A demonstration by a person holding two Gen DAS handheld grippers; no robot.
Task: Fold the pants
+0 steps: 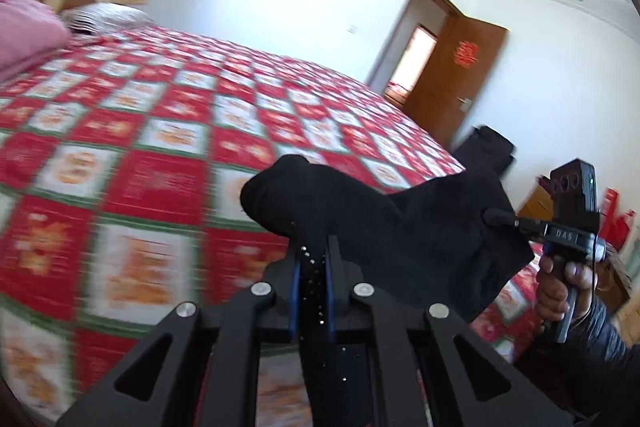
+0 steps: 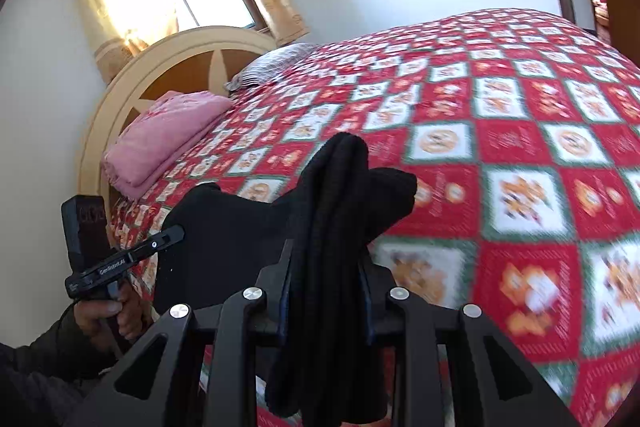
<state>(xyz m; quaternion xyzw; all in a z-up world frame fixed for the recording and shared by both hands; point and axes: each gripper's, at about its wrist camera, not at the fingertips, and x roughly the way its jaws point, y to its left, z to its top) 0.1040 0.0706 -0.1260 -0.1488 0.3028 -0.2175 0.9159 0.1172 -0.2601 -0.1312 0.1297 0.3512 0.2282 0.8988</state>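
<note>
The black pants (image 1: pixel 400 227) hang in the air above the bed, stretched between both grippers. My left gripper (image 1: pixel 312 251) is shut on one bunched part of the cloth, which sticks out past the fingers. In the right wrist view my right gripper (image 2: pixel 326 259) is shut on a thick fold of the pants (image 2: pixel 344 195), with cloth hanging down below the fingers. The right gripper also shows in the left wrist view (image 1: pixel 496 217), and the left gripper shows in the right wrist view (image 2: pixel 176 233), each at an end of the cloth.
A bed with a red, white and green checked quilt (image 2: pixel 500 147) fills the space below. A folded pink blanket (image 2: pixel 168 135) and a striped pillow (image 2: pixel 272 65) lie by the round headboard (image 2: pixel 160 67). An open wooden door (image 1: pixel 460 83) stands beyond the bed.
</note>
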